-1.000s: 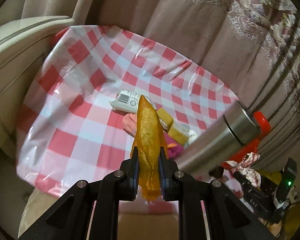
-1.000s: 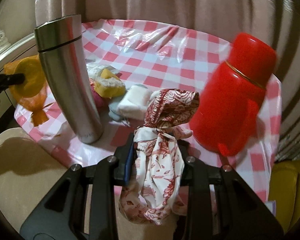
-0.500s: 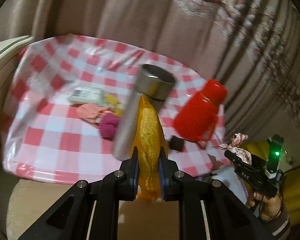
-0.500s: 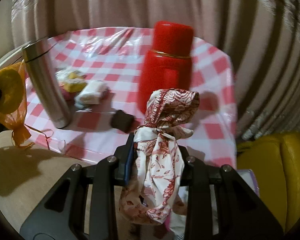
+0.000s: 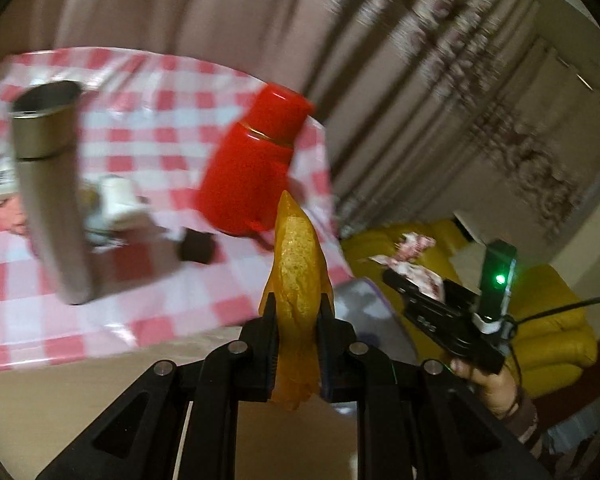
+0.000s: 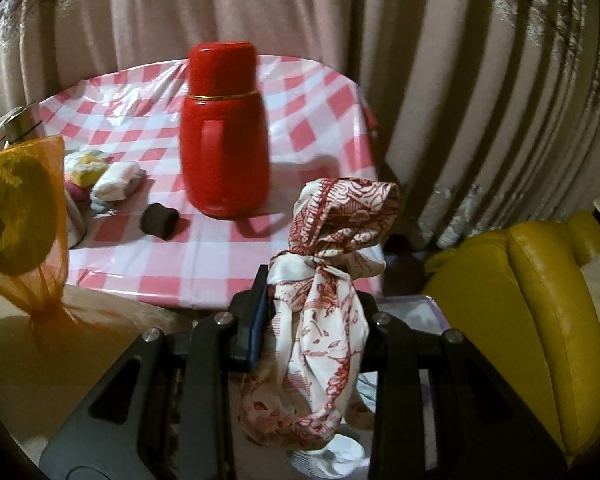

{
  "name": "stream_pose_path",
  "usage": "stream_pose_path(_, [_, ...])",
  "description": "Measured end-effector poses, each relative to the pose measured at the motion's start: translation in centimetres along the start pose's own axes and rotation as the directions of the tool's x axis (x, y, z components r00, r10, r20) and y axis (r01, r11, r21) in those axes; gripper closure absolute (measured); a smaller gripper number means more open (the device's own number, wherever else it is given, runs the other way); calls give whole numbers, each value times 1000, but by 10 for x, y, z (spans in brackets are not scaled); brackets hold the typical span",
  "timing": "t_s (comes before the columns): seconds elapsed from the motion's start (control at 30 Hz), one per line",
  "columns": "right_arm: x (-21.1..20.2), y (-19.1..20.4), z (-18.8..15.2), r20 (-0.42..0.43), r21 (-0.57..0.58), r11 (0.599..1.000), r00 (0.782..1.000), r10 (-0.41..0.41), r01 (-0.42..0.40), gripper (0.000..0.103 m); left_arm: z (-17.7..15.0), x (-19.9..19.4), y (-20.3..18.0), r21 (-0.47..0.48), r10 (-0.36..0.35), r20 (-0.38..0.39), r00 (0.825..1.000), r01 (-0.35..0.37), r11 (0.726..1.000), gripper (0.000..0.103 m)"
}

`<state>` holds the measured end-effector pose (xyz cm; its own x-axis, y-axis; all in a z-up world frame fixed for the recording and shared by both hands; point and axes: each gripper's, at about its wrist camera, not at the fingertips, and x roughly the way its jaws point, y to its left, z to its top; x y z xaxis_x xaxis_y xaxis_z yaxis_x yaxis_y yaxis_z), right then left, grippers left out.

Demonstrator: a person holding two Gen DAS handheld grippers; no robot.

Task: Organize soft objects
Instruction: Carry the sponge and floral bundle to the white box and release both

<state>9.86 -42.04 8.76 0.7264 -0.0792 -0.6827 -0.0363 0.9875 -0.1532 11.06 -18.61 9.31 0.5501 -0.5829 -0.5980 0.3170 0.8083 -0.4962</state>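
While both hands hang off the front edge of the counter, each gripper has a soft bundle pinched. Left gripper: fingers nearly together, clamped on an orange mesh pouch w/ a yellow lump inside; pouch sticks up betw. them, tail hanging below. Right gripper: fingers narrow, squeezing the knot of a red-and-white patterned cloth bundle, loose ends drooping under. Both bundles are in the air, off the counter. On the checked cloth: red flask upright, steel flask well to its left, small dark lump just in front, white rolled item & other soft bits betw. the flasks. Yellow seat at right; curtain behind.
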Motion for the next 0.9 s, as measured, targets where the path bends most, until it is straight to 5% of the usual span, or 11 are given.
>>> stream_pose_path(0.23, [-8, -33, -15, -19, 47, 997, 998, -56, 57, 69, -18, 43, -54, 80, -110, -147, 983, 122, 989, 86])
stream_pose_path(0.43, [-17, -60, -27, -36, 84, 990, 993, -111, 113, 69, -42, 77, -83, 84, -166, -290, 943, 198, 977, 85])
stream_pose_path(0.5, [-19, -68, -32, -48, 96, 987, 991, -127, 131, 69, -49, 89, -89, 85, -164, -336, 927, 203, 975, 74])
stream_pose_path(0.57, [-20, -78, -37, -61, 113, 982, 987, -147, 153, 69, -56, 99, -90, 94, -125, -384, 915, 174, 980, 42])
stream_pose_path(0.67, [-19, -88, -43, -76, 134, 976, 984, -160, 169, 68, -58, 100, -84, 101, -84, -393, 916, 134, 986, 40])
stream_pose_path(0.9, [-7, -93, -41, -92, 130, 977, 983, -160, 171, 66, -45, 80, -63, 140, 37, -285, 958, 3, 990, 40])
